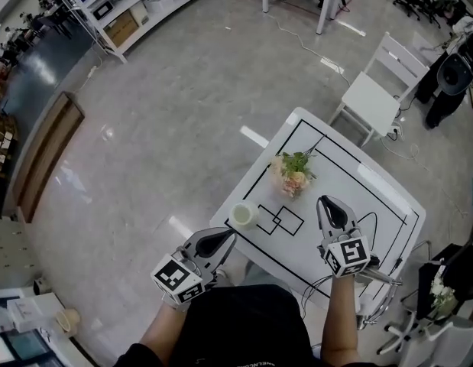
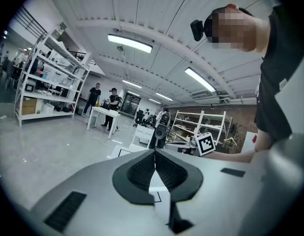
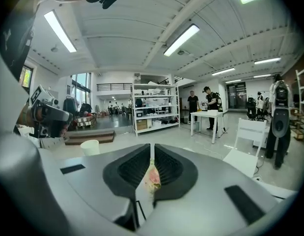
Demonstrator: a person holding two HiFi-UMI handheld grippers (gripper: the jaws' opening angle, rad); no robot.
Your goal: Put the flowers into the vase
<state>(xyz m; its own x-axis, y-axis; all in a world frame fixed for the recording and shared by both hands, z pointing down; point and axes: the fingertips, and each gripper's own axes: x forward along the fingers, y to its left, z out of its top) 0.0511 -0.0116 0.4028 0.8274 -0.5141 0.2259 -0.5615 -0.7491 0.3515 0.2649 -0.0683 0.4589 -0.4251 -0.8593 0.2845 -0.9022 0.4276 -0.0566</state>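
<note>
While both pairs of tongs are pressed together and holding nothing, the task stands at its very start: the approach to the flowers. Seen from the head camera, a white desk (image 1: 374, 197) marked with black lines sits on a grey floor, a white chair (image 1: 377, 90) just beyond it. A small bunch of flowers (image 1: 292, 176) (pale pink blooms with green leaves) lies on the desk's middle, toward the far side. The vase (image 1: 242, 215), a short white cup-like pot, stands upright near the desk's left edge, apart from the flowers and with nothing visible in it.

The left tongs (image 1: 230, 235) hover at the near left edge of the desk, tips close beside the vase but not touching it. The right tongs (image 1: 325, 200) hover over the desk, tips pointed toward the flowers and a little short of them; in the right gripper view a sliver of pink bloom shows through the slot below the closed tips, lying ahead rather than gripped.

By my judgement, the next move calls for the right tongs to spread, come down around the stems rather than the soft blooms, and close gently. The left tongs look placed to steady the light vase, which could tip.
</note>
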